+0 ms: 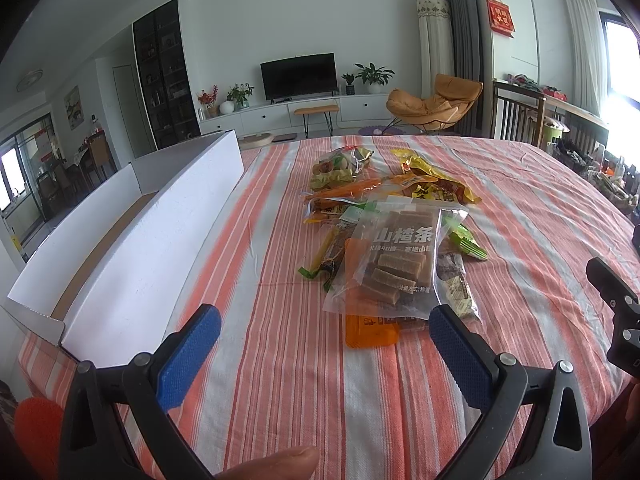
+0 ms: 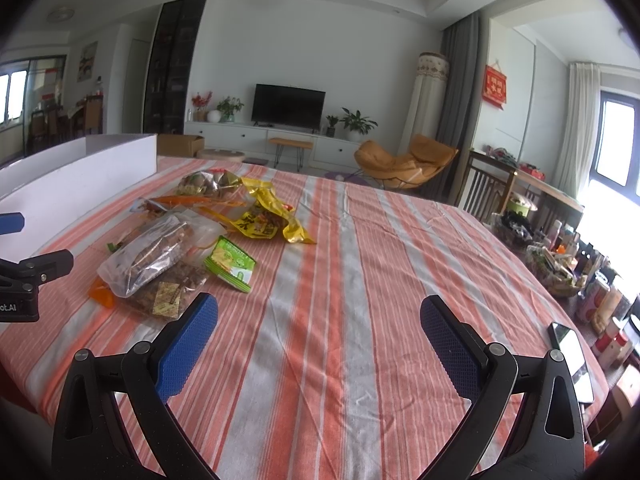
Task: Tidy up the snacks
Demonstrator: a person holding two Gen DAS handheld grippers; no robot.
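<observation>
Left wrist view: orange-and-grey striped tablecloth (image 1: 280, 360) spreads wide, a long white cardboard box (image 1: 152, 232) lining its left edge, the heap of plastic snack packets (image 1: 384, 240) mid-table with bare cloth right of it. Left gripper (image 1: 324, 344) is spread just short of the heap; right gripper (image 2: 319, 334) is spread over bare cloth, a black phone (image 2: 572, 356) at the right edge.

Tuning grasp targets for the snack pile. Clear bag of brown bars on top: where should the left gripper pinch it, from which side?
Pinch the clear bag of brown bars at its flat near edge, coming from the left gripper side, low along the striped tablecloth. That sealed edge looks thin and empty, faces the open jaws, and the bag lies on top of the pile, so nothing covers it. The blocky middle is probably too thick.
</observation>
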